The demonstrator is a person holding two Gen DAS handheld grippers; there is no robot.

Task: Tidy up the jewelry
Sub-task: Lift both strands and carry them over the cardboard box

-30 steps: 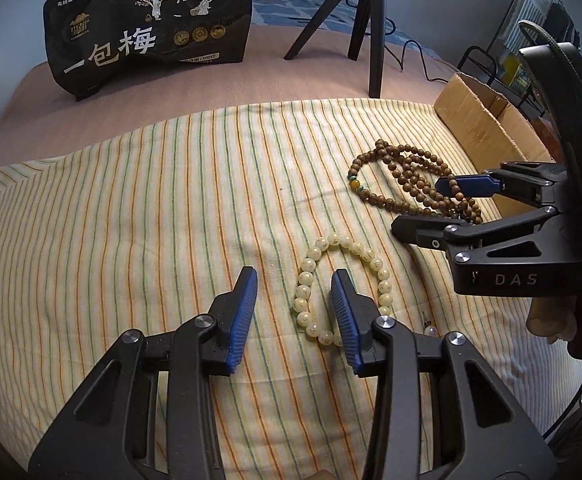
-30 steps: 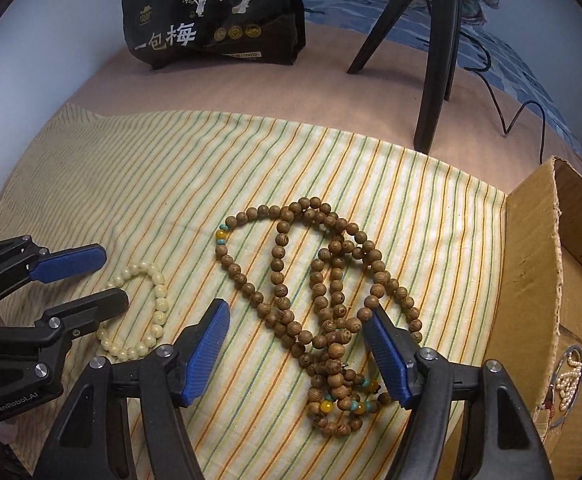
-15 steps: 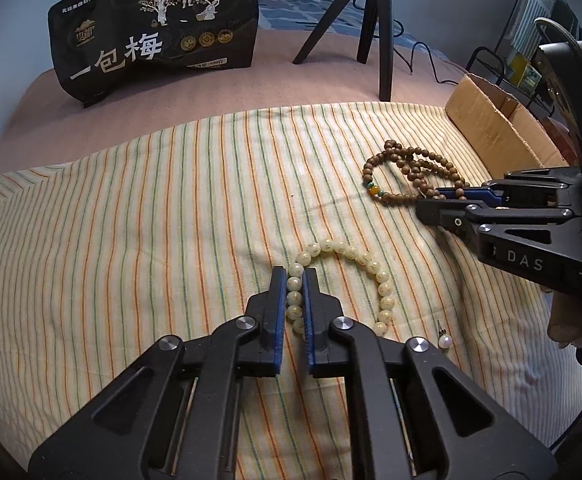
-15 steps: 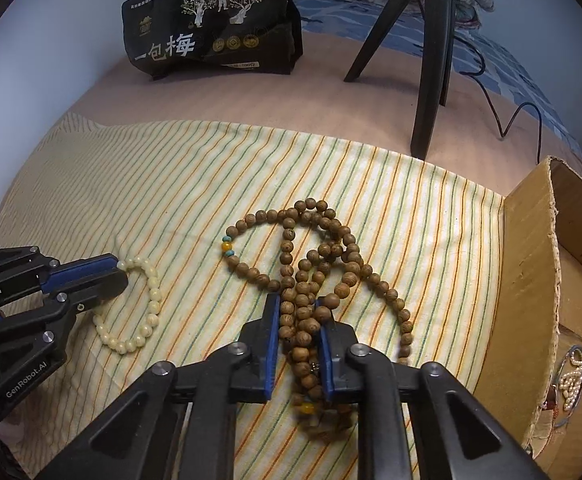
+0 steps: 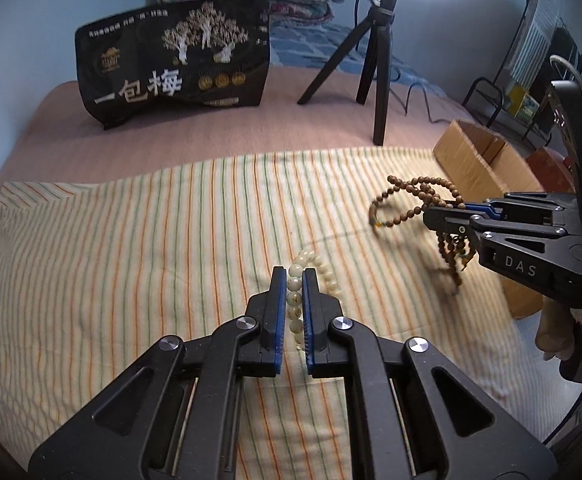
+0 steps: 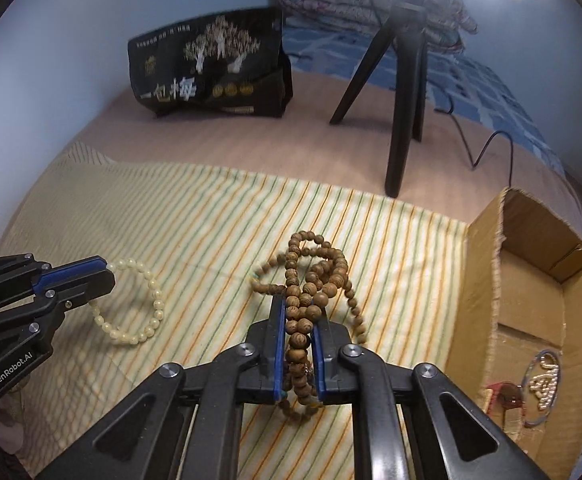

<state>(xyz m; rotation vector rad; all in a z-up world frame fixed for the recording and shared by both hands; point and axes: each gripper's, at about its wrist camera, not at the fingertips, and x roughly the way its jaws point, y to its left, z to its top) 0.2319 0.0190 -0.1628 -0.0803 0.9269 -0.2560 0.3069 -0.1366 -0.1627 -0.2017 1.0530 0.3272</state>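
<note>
My left gripper (image 5: 294,276) is shut on a cream bead bracelet (image 5: 296,300) and holds it above the striped cloth (image 5: 131,260). It also shows in the right wrist view (image 6: 103,276), with the bracelet (image 6: 153,304) hanging from it. My right gripper (image 6: 298,306) is shut on a brown wooden bead necklace (image 6: 305,280), lifted off the cloth with loops dangling. In the left wrist view the right gripper (image 5: 439,216) holds the necklace (image 5: 415,200) in the air at the right.
An open cardboard box (image 6: 531,300) stands right of the cloth, with pearl jewelry (image 6: 545,384) inside. A black tripod (image 6: 403,80) and a black printed bag (image 6: 211,68) stand behind the cloth on the bed.
Both grippers closed on their beads, then lifted them off the cloth. The views tilted upward, showing more of the room.
</note>
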